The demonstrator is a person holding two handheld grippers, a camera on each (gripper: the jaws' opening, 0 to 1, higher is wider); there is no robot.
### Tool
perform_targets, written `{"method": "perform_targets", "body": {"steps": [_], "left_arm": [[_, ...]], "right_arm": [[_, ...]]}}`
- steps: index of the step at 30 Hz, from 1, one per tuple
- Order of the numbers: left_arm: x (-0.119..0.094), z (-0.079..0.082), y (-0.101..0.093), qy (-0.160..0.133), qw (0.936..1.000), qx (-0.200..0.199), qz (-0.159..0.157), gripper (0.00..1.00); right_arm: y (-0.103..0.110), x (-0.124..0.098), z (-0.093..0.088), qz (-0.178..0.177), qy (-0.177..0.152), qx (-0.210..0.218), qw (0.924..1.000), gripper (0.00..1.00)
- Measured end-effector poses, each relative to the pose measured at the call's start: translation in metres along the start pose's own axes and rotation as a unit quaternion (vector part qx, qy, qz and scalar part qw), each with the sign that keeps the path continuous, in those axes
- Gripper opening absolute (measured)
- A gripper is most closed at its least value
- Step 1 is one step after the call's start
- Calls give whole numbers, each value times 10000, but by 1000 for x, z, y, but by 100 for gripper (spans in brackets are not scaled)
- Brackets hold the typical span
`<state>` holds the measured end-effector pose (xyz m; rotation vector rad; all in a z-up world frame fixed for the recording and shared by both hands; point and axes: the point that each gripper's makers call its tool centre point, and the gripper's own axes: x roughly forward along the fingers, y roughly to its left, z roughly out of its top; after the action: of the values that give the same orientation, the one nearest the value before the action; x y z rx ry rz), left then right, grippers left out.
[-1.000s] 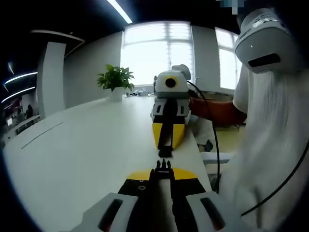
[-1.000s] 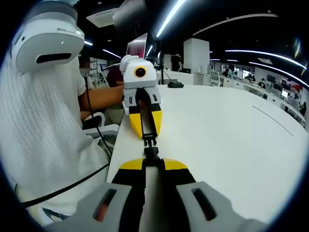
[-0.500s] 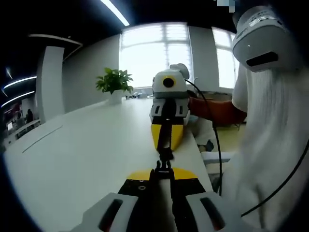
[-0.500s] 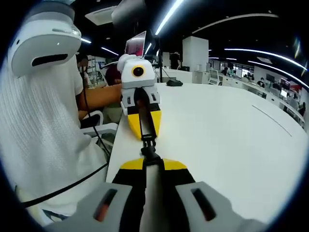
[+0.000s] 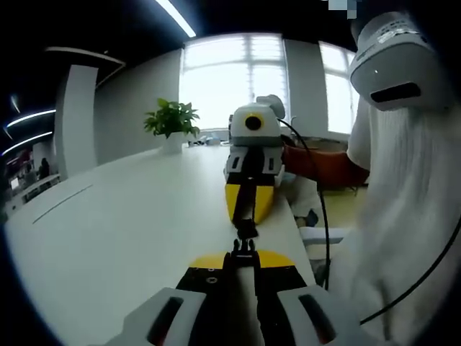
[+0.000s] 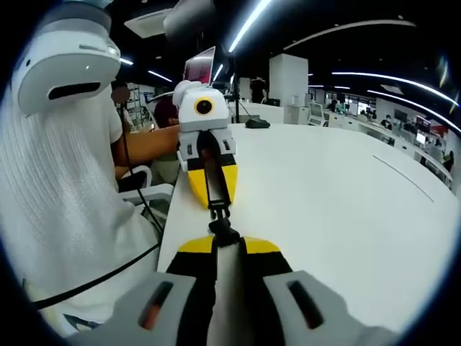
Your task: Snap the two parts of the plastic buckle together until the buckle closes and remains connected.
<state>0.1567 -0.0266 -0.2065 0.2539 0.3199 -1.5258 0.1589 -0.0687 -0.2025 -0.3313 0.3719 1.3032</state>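
In the left gripper view my left gripper (image 5: 243, 258) is shut on the pronged black buckle half (image 5: 243, 248). Facing it nose to nose, my right gripper (image 5: 245, 218) is shut on the black socket half (image 5: 246, 229). The two halves touch end to end just above the white table (image 5: 130, 216); I cannot tell how far the prongs are in. The right gripper view gives the same meeting from the other side: my right gripper (image 6: 225, 245) holds the socket half (image 6: 225, 232) against the pronged half (image 6: 218, 212) in my left gripper (image 6: 214, 204).
A person in a white knit top (image 5: 403, 209) stands close at the table's edge (image 6: 169, 216), with a black cable (image 5: 322, 209) hanging beside. A potted plant (image 5: 171, 119) sits at the far end. An orange-sleeved arm (image 5: 320, 162) rests behind the right gripper.
The small gap between the two buckle halves has closed: the grippers came toward each other and the halves now touch.
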Motion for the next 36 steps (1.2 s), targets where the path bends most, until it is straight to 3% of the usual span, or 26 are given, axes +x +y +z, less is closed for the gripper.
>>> {"method": "perform_targets", "body": {"steps": [10,19,36], "left_arm": [[0,0,0,-4,10000,-2,12,12],[1,0,0,-8,10000,-1,2,12],[1,0,0,-10,10000,-11,-3,12]], "right_arm": [[3,5,3,454,63,-235,9987,19],[3,3,2,156,-61,-234,9996,15],[8,-2,0,89,-61,-161,9998,14]]}}
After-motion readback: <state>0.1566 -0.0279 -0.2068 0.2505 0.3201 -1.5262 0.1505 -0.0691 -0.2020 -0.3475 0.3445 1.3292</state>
